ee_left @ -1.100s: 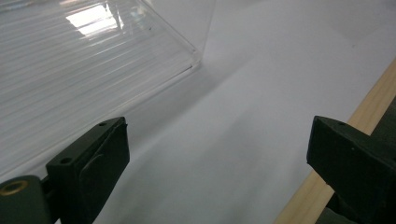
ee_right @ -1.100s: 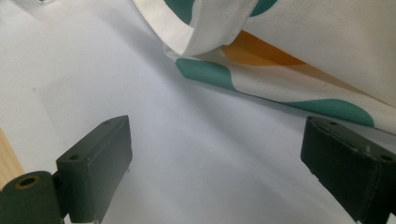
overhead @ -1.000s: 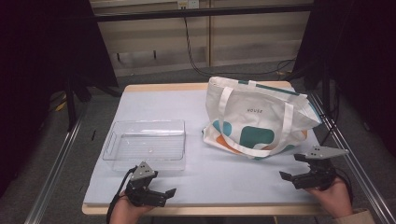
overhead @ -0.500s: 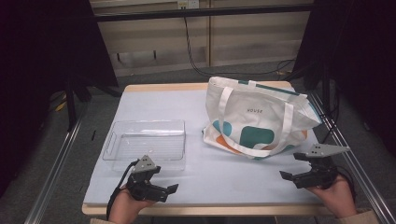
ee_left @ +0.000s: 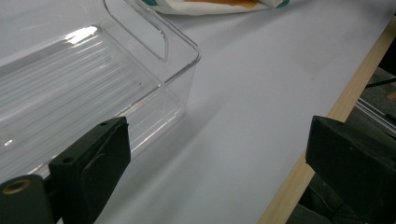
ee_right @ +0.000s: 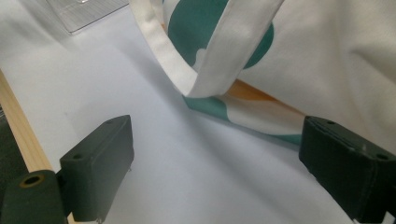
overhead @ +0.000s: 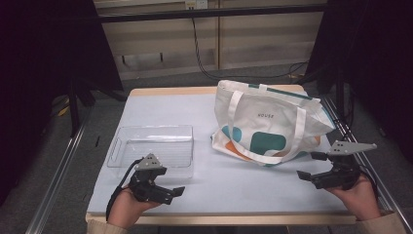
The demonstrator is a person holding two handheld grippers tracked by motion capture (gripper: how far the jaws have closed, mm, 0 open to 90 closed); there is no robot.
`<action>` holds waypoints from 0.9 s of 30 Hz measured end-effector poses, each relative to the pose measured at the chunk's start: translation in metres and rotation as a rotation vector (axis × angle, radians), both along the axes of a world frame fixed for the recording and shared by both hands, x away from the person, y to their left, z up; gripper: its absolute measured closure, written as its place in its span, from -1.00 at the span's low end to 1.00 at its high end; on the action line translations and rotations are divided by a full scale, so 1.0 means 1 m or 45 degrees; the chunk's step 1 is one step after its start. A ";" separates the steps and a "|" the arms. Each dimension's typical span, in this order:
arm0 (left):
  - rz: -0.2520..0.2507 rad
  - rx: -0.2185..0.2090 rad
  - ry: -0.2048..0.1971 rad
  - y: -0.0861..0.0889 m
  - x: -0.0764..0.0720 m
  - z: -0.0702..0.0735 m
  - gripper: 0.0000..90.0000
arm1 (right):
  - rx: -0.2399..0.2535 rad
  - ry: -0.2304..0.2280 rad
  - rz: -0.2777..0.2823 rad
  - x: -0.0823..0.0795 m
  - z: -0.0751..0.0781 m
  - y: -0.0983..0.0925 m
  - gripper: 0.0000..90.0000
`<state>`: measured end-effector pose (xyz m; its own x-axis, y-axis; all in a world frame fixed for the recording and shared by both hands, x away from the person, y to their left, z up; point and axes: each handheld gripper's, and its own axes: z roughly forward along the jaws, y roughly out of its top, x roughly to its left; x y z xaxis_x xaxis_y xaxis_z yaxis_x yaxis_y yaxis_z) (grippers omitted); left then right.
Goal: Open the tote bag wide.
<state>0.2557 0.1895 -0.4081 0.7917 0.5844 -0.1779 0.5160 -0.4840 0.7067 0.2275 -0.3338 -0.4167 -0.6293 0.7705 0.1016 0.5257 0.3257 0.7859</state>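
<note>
A: Over the table [overhead: 204, 112] now, pale blue top with a wooden edge. The clear ribbed plastic tray [overhead: 152, 148] sits left of centre, long axis running left to right across the table, open side up, a cut-out handle in each short end.

B: And the cream canvas tote bag with teal and orange shapes [overhead: 268, 124]?

A: Right of centre, lying back with its mouth toward the far edge and its two cream straps draped down toward the near side. Tray and bag are near each other, not touching.

B: Left gripper [overhead: 168, 191]?

A: At the near left, just in front of the tray's near wall, pointing right along the table edge. In the left gripper view its jaws are spread wide, nothing between them but bare table; the tray's corner [ee_left: 177, 51] lies ahead of the near jaw.

B: Right gripper [overhead: 311, 168]?

A: Near right corner, pointing left toward the bag's lower edge. Jaws wide apart here too, holding nothing. In the right gripper view the looped strap [ee_right: 205, 74] hangs just ahead of them, not touched.

B: Anything in the way?

A: Bare tabletop lies between each gripper and its nearest thing.
</note>
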 end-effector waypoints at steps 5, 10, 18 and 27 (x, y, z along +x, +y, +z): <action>-0.013 -0.016 -0.007 -0.003 0.005 0.009 -0.85 | 0.011 -0.011 -0.003 0.005 0.010 -0.002 -0.78; -0.017 -0.014 0.001 -0.005 0.011 0.015 -0.84 | 0.011 -0.022 0.009 0.010 0.019 -0.003 -0.78; -0.021 -0.018 0.004 -0.009 0.020 0.020 -0.84 | 0.015 -0.029 0.025 0.018 0.031 -0.004 -0.76; -0.020 -0.017 0.005 -0.012 0.028 0.024 -0.84 | 0.010 -0.042 0.028 0.022 0.043 -0.005 -0.76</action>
<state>0.2841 0.1778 -0.3841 0.8001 0.5694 -0.1888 0.5114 -0.4828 0.7109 0.2500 -0.3390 -0.3739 -0.6493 0.7556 0.0861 0.4919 0.3309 0.8053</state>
